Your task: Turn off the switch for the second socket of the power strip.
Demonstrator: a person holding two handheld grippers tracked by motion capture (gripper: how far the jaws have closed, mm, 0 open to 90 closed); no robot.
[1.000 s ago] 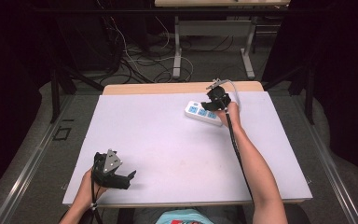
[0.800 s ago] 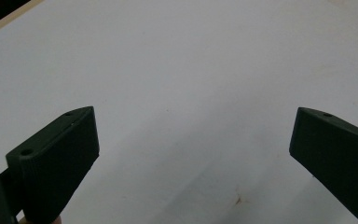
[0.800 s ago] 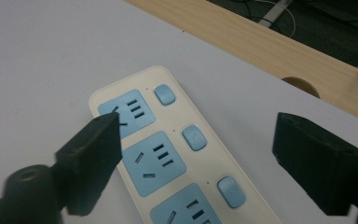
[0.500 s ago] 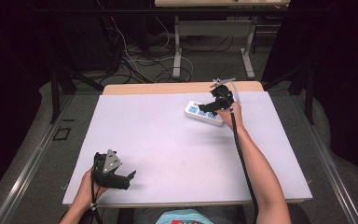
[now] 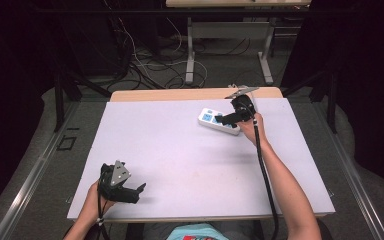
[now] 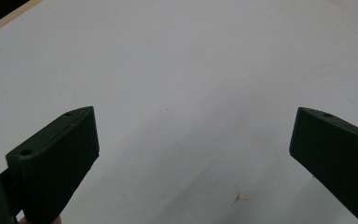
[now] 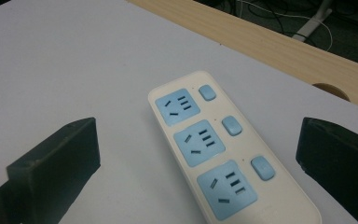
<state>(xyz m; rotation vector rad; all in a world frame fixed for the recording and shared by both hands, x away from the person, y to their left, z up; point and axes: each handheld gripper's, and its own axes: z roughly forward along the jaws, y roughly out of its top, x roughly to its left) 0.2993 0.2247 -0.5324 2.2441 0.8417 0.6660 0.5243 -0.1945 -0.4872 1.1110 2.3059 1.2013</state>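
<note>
The white power strip (image 7: 228, 154) with 3 blue sockets lies flat at the far right of the bench (image 5: 180, 145). The right tongs (image 5: 230, 118) hover spread above it; best to straddle its narrow width squarely before closing. The left tongs (image 5: 139, 189) rest spread, near the front edge.

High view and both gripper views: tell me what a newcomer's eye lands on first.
The white power strip with three blue sockets and blue switches stands out, lying at the far right of the pale table. The right gripper hovers at it with jaws spread wide, the strip between them in the right gripper view. The left gripper sits open at the near left corner over bare tabletop.
</note>
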